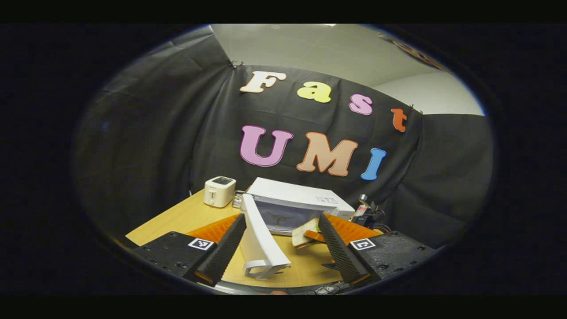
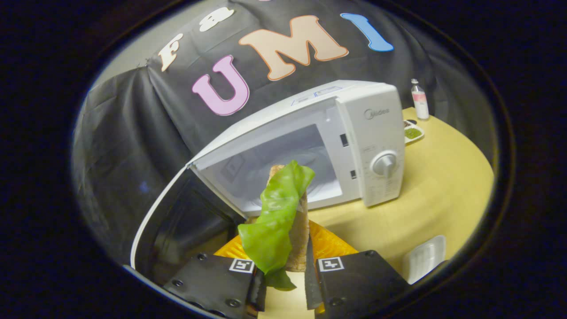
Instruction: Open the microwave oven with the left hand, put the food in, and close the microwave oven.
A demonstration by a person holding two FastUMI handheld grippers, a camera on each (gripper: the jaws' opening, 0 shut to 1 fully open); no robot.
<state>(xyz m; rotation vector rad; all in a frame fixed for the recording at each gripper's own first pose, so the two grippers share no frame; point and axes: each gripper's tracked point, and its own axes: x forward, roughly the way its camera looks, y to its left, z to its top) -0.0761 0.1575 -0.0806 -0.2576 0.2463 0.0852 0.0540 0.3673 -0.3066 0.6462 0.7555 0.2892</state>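
**Sandwich held up before the open microwave**

Here the white box-shaped microwave oven (image 2: 310,146) sits on the pale wooden table (image 2: 443,186) with its white-framed, dark-windowed door (image 2: 177,217) swung wide. In the right gripper view the cavity is lit and the round glass turntable shows inside; the control panel with its round dial (image 2: 384,164) stands on the side away from the hinge.

The right gripper (image 2: 285,274) has its jaws closed on the food, a slice of brown bread with a floppy green lettuce leaf (image 2: 279,221) draped over it. The sandwich stands nearly upright between the fingers, in front of the cavity mouth and outside it.

In the left gripper view, the left gripper (image 1: 283,248) has its jaws spread wide with nothing between the fingers. The door's outer edge and its handle (image 1: 261,241) lie between and just beyond those fingers, not touching them. Past the door the sandwich shows at the oven's opening.

Around the oven: a cream two-slot toaster (image 1: 219,191) beside it near the wall, a small clear bottle with a pink label (image 2: 418,99), a little dish of green stuff (image 2: 413,133), and a white ribbed tray (image 2: 425,257) at the table's near edge.
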